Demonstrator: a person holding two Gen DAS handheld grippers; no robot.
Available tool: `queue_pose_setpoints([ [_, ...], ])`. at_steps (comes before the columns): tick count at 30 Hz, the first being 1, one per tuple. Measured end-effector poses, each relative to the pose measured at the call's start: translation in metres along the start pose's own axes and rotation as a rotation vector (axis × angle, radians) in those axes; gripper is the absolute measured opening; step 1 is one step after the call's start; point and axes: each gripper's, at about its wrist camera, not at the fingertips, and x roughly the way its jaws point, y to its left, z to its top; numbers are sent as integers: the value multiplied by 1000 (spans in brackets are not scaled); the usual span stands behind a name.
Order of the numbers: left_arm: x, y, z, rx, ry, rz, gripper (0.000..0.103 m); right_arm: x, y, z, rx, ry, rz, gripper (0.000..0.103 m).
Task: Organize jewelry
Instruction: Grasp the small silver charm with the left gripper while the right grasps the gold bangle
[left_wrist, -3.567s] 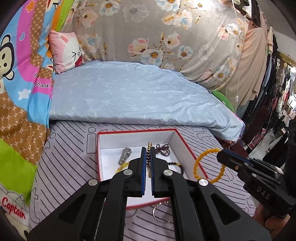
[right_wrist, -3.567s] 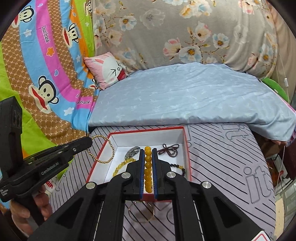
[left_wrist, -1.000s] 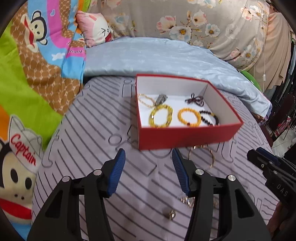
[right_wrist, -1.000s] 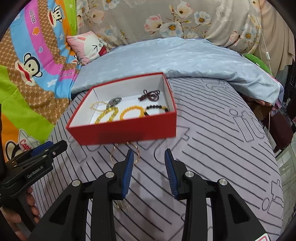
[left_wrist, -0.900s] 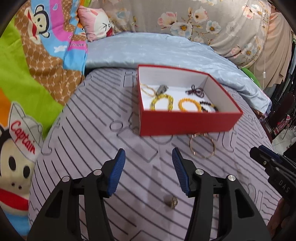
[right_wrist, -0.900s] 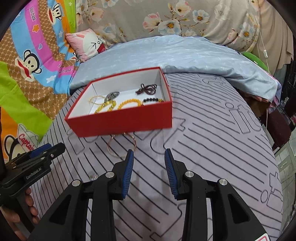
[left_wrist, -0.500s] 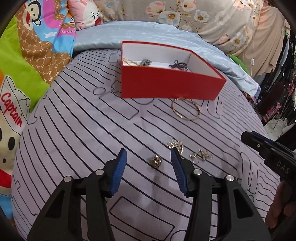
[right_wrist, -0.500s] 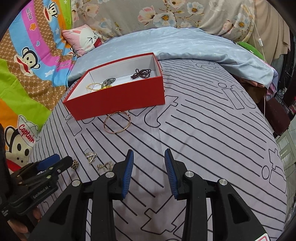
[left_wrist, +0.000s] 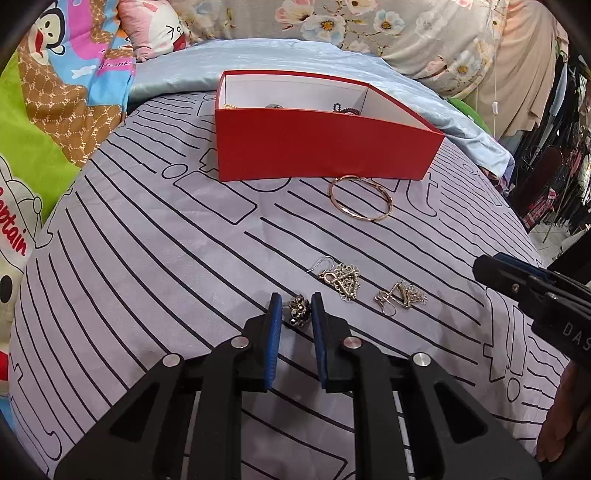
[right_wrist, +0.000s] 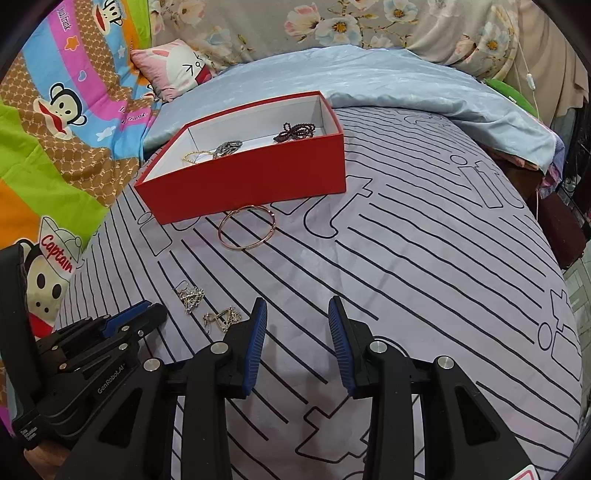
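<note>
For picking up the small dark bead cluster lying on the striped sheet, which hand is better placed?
Left. The left tool already straddles the bead cluster, and its jaws have just been closing around it. The right tool hangs open over bare striped sheet, with nothing between its fingers.

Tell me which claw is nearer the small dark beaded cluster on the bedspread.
Left. The left claw has just been closing around the small beaded cluster, which sits between its pads. The right claw hangs open over bare bedspread, apart from it.

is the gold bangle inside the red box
No, the gold bangle lies flat on the striped sheet just in front of the red box, outside its front wall.
</note>
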Motion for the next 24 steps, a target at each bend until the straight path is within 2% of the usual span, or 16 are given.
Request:
queue_pose_setpoints([
  [5,-2,5,3,-17,3,-7,12,12,3,10,6,15,41,35],
  [10,-5,16,9,-39,-3,4,12,35,10,30,-10,18,49,34],
  [17,-8,26,17,-61,-16,4,12,70,18,55,-30,32,33,28],
  [24,-9,32,23,-76,-22,-3,12,87,21,61,-46,52,23,12],
])
